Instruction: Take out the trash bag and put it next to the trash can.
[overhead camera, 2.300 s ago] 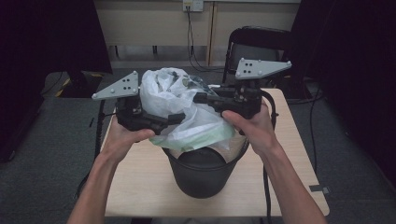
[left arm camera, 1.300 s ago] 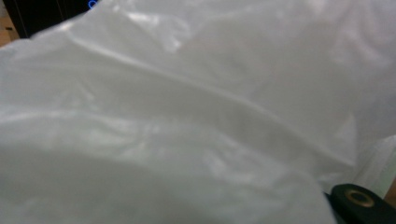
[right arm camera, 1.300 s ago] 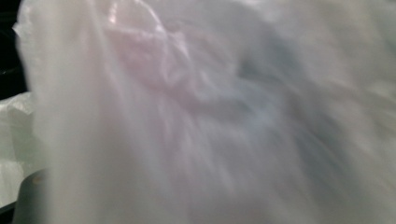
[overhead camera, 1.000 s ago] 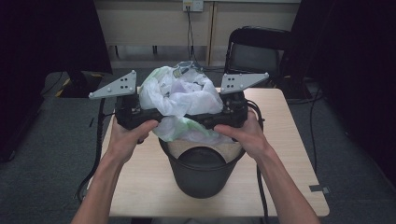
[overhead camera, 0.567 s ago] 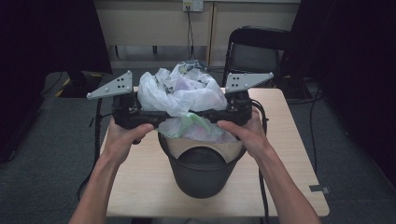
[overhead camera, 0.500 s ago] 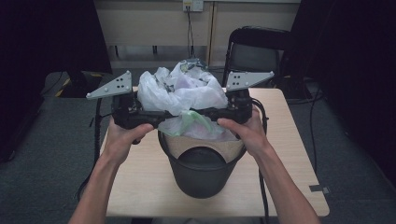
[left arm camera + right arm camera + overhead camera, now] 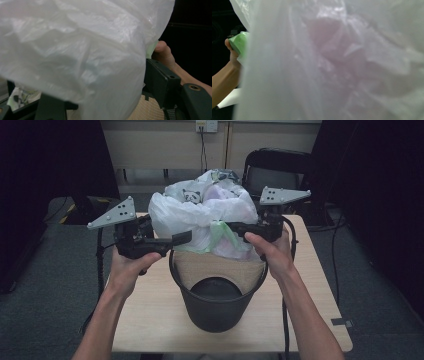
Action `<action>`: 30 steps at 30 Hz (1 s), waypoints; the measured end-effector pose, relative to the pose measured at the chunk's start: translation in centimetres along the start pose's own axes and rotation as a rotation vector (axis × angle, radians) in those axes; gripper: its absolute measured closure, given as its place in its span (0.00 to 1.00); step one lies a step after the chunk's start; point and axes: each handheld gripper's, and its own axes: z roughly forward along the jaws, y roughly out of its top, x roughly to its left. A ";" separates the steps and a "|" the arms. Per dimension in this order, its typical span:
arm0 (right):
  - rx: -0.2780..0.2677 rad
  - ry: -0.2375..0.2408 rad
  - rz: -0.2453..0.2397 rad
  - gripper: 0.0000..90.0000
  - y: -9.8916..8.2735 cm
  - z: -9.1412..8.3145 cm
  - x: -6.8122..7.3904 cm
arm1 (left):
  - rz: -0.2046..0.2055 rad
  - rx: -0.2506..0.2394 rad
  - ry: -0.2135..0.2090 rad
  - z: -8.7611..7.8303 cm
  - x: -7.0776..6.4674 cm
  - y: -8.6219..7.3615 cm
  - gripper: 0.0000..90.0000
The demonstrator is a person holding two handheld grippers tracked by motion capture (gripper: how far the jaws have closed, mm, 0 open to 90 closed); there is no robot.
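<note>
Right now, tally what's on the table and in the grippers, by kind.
White plastic bag, full, held above the bin: 1
Black bin: 1
Grippers: 2, left gripper, right gripper
Table: 1
Total: 5

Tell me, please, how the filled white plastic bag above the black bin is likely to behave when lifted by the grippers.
The white plastic bag looks thin and crumpled, so it will probably sag and shift rather than hold shape. Its bulging, loosely packed contents suggest it is light for its size. The smooth film may slip from the right gripper.
</note>
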 end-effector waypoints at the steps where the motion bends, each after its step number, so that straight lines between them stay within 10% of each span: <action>1: -0.001 -0.007 0.001 0.88 0.1 -0.1 -0.1 | -0.003 0.000 0.002 -0.1 0.1 0.0 0.40; 30: -0.042 -0.086 0.093 0.89 0.8 -0.6 -7.9 | 0.001 0.019 0.058 -0.8 0.5 -1.0 0.39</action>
